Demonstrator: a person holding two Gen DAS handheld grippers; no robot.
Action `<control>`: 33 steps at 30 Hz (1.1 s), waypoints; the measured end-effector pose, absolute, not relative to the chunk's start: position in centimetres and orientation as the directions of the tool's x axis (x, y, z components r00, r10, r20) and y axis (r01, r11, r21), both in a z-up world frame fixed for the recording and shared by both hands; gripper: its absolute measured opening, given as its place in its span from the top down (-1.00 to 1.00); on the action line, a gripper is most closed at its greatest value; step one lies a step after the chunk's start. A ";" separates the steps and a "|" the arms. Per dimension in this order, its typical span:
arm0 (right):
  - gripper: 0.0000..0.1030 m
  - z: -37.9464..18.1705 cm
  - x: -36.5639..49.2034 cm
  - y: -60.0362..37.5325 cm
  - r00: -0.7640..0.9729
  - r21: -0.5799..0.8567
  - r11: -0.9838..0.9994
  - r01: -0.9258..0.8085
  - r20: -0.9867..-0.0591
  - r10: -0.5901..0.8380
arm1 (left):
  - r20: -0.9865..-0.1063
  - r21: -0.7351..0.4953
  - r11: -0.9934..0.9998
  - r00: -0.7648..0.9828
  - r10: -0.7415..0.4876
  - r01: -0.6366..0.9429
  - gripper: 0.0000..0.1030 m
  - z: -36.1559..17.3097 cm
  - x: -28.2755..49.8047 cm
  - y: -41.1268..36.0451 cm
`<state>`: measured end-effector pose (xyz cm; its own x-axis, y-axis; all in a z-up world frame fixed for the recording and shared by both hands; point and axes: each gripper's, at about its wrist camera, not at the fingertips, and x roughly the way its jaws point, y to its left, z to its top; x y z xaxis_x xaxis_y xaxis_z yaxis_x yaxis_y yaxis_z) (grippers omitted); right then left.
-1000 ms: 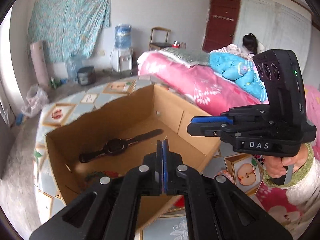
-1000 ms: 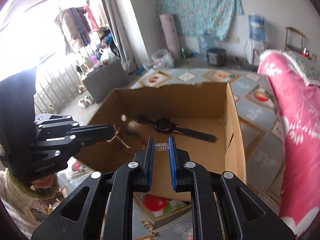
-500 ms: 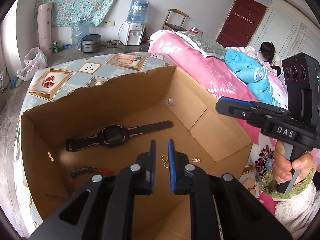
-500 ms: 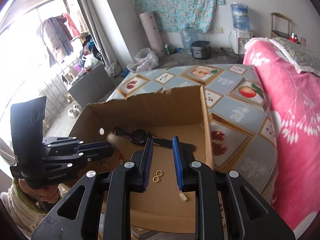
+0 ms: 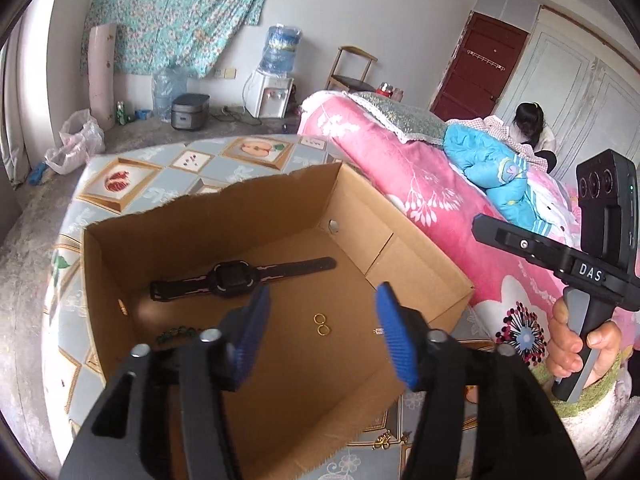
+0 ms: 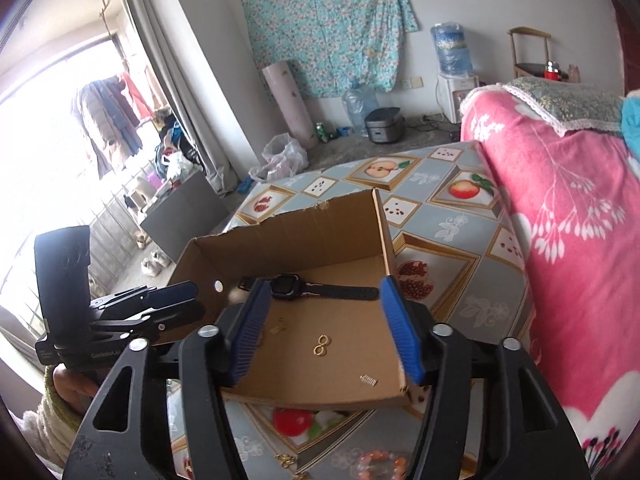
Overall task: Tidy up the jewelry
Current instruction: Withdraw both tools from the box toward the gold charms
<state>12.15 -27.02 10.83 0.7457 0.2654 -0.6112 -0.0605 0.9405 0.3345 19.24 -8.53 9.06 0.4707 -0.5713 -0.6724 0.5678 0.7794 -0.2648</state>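
Note:
An open cardboard box (image 5: 400, 248) (image 6: 288, 236) sits on the patterned table. Inside lie a black watch (image 5: 236, 278) (image 6: 288, 284), two gold rings (image 5: 321, 324) (image 6: 321, 345), a small silver spring-like piece (image 5: 378, 331) (image 6: 369, 379), a dark bead bracelet (image 5: 176, 335) and a small gold chain piece (image 6: 279, 325). My left gripper (image 5: 320, 340) is open and empty above the box. My right gripper (image 6: 320, 336) is open and empty above the box's near side. Each gripper shows in the other's view, left (image 6: 168, 304) and right (image 5: 520, 240).
A pink bead bracelet (image 6: 380, 462) and a small gold piece (image 6: 286, 458) lie on the tablecloth (image 6: 452, 216) in front of the box; another gold piece (image 5: 382, 440) shows in the left view. A pink-covered bed (image 5: 420, 176) borders the table on the right.
Both grippers opened wide and lifted back from the box. The rings and the silver piece, let go earlier, now lie on the box floor.

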 end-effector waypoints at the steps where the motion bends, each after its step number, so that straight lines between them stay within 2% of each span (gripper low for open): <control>1: -0.29 10.9 11.6 -26.9 0.752 0.343 0.937 -0.059 -0.602 0.268 | -0.666 -0.252 0.783 0.485 -0.567 0.569 -0.33 9.4 18.6 -8.3; 3: -0.39 11.2 10.2 -26.8 0.769 0.358 0.932 -0.052 -0.581 0.266 | -0.656 -0.237 0.786 0.502 -0.564 0.571 -0.48 9.9 17.4 -7.7; 5: -0.55 11.4 8.8 -26.5 0.786 0.366 0.929 -0.049 -0.559 0.262 | -0.649 -0.228 0.788 0.514 -0.561 0.572 -0.72 10.4 16.2 -7.1; 9: -0.66 11.5 6.3 -25.9 0.805 0.384 0.921 -0.057 -0.529 0.270 | -0.634 -0.200 0.803 0.551 -0.542 0.561 -0.89 11.1 13.3 -5.4; 14: -0.77 10.4 4.3 -25.0 0.794 0.392 0.917 -0.071 -0.534 0.290 | -0.633 -0.167 0.835 0.593 -0.499 0.525 -0.89 10.6 9.8 -3.4; 19: -0.80 8.2 3.5 -23.6 0.750 0.378 0.923 -0.072 -0.589 0.300 | -0.660 -0.174 0.860 0.592 -0.463 0.479 -0.89 8.2 7.5 -2.5; 28: -0.80 4.6 1.2 -23.5 0.705 0.330 0.944 -0.024 -0.663 0.250 | -0.774 -0.141 0.889 0.512 -0.373 0.435 -0.89 0.9 6.3 -3.5; 33: -0.80 2.4 -0.2 -23.4 0.662 0.313 0.950 -0.013 -0.709 0.243 | -0.819 -0.039 0.899 0.501 -0.279 0.437 -0.89 -2.7 6.8 -4.5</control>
